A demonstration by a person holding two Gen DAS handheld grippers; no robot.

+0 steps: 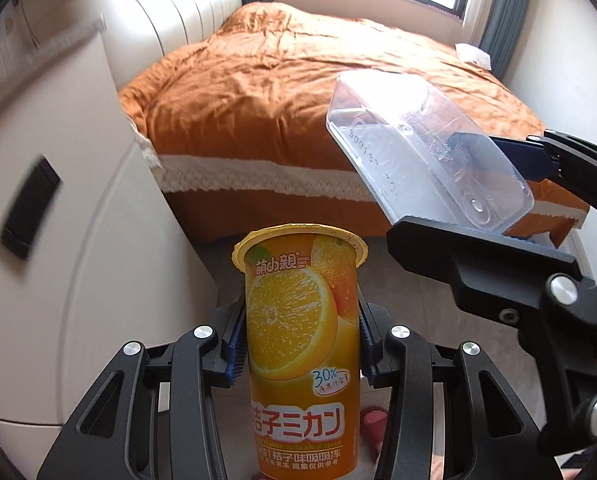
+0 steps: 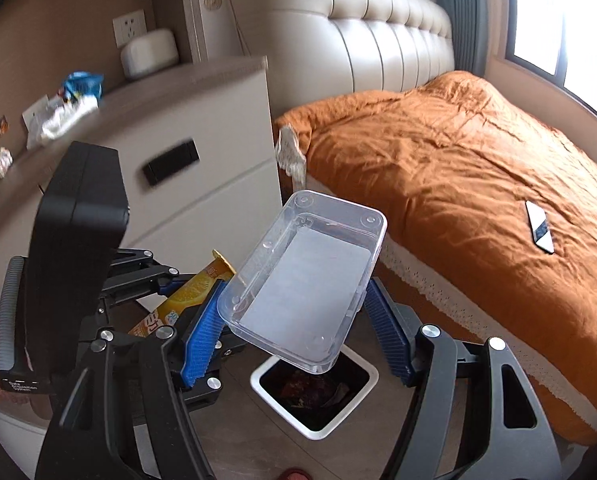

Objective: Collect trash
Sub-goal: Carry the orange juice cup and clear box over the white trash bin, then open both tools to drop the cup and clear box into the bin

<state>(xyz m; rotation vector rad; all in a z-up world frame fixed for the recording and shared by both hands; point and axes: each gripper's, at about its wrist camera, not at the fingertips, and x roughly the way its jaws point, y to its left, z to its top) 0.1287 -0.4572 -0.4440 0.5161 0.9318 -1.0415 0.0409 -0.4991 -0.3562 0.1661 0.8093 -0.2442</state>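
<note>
- Your left gripper [image 1: 300, 344] clamps the orange jelly cup [image 1: 300, 340]; the cup's base is cut off below.
- Your right gripper [image 2: 294, 324] holds the clear plastic box [image 2: 310, 280] above the white bin [image 2: 266, 396].
- The box hides part of the bin; its dark contents are unclear.

right tool [image 2: 298, 312]: clamps clear plastic box [image 2: 304, 280], tilted
bin [image 2: 314, 396]: open, on floor beneath box
left tool [image 2: 186, 292]: nine o'clock, holds orange jelly cup [image 2: 190, 300]
</note>
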